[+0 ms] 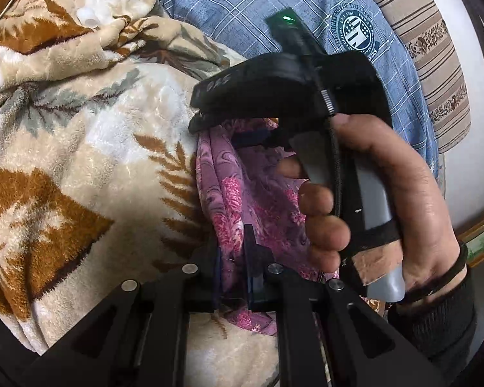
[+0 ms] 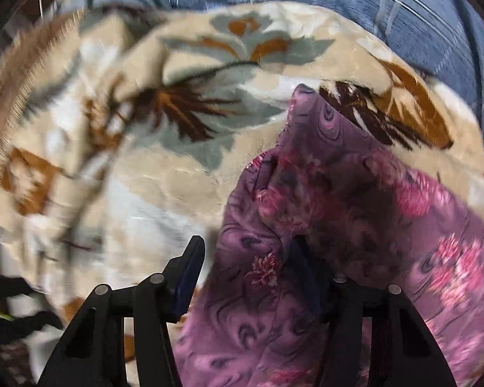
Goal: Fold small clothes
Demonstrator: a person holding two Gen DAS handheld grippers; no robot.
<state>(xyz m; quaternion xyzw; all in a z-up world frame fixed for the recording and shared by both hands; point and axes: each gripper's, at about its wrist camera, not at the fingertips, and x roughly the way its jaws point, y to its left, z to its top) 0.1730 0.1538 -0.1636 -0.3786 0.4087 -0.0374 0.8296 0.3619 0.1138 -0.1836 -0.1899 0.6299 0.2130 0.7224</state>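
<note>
A purple cloth with pink flowers (image 1: 242,200) lies bunched on a beige plush blanket (image 1: 96,148). My left gripper (image 1: 234,259) is shut on a fold of this cloth at the bottom of the left wrist view. A hand (image 1: 397,193) holds the right gripper's grey handle just above the same cloth. In the right wrist view the right gripper (image 2: 247,271) points down at the cloth (image 2: 338,200) with its jaws apart. Its left finger (image 2: 190,271) stands bare beside the cloth's edge. The other finger is hidden under the fabric.
The blanket (image 2: 138,167), with brown and grey leaf patterns, covers the whole working surface in rumpled folds. A person's blue checked shirt (image 1: 274,6) is close behind. A striped cushion (image 1: 435,64) sits at the upper right. A small white cap (image 1: 87,17) lies on the blanket.
</note>
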